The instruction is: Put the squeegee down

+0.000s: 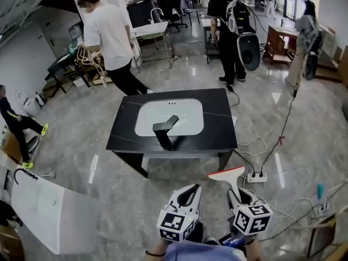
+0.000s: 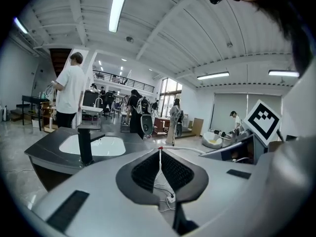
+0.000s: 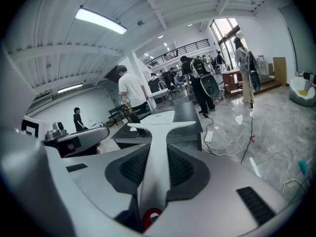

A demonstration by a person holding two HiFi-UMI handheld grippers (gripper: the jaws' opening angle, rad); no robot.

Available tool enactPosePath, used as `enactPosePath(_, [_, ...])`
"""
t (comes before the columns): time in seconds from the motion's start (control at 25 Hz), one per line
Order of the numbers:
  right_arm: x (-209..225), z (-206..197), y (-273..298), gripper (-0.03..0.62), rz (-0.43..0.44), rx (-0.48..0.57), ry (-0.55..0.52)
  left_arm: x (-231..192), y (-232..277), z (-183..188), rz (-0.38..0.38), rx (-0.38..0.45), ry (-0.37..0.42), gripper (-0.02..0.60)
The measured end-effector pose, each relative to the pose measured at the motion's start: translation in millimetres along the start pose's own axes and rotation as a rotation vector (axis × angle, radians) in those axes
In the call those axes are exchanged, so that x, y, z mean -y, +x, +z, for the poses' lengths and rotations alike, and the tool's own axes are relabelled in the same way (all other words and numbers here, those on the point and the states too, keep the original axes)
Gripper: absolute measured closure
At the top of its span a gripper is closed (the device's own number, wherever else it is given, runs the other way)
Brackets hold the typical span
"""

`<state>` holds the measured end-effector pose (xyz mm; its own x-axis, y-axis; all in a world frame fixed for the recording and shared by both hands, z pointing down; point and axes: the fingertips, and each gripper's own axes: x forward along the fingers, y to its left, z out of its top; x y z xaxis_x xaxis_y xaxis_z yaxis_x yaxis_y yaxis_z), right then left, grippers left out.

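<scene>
Your right gripper (image 3: 158, 152) clamps the squeegee (image 3: 160, 126) by its handle, blade raised over the floor just near of the sink counter (image 1: 217, 137). Your left gripper (image 2: 159, 151) is closed and empty.

Squeegee (image 1: 228, 174): moulded in smooth white plastic, blade edged red. Counter (image 1: 220, 121): dark, matt, faintly veined. Basin (image 1: 191, 113): glossy white. Tap (image 1: 165, 130): finished matt black. Floor (image 1: 304, 107): polished, reflective grey

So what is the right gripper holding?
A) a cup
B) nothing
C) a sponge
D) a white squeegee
D: the right gripper has its jaws shut on the handle of the white squeegee, whose blade points ahead.
</scene>
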<state>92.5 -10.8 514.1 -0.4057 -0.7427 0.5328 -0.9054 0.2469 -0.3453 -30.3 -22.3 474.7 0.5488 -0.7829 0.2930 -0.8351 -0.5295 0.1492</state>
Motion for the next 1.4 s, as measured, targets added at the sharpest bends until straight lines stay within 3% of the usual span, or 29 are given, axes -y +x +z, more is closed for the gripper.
enactPosePath(0.72, [-9.3,90.3,94.5,0.493,-0.125,0.025,0.003,-111.3,76.9,62.6,-0.105,0.051,-0.007,0.56])
enactPosePath(1.4, [31.6,121.9,128.8,0.493,-0.178,0.012,0.036,-128.8,131.7,71.5,-0.141,0.04,-0.041,0.56])
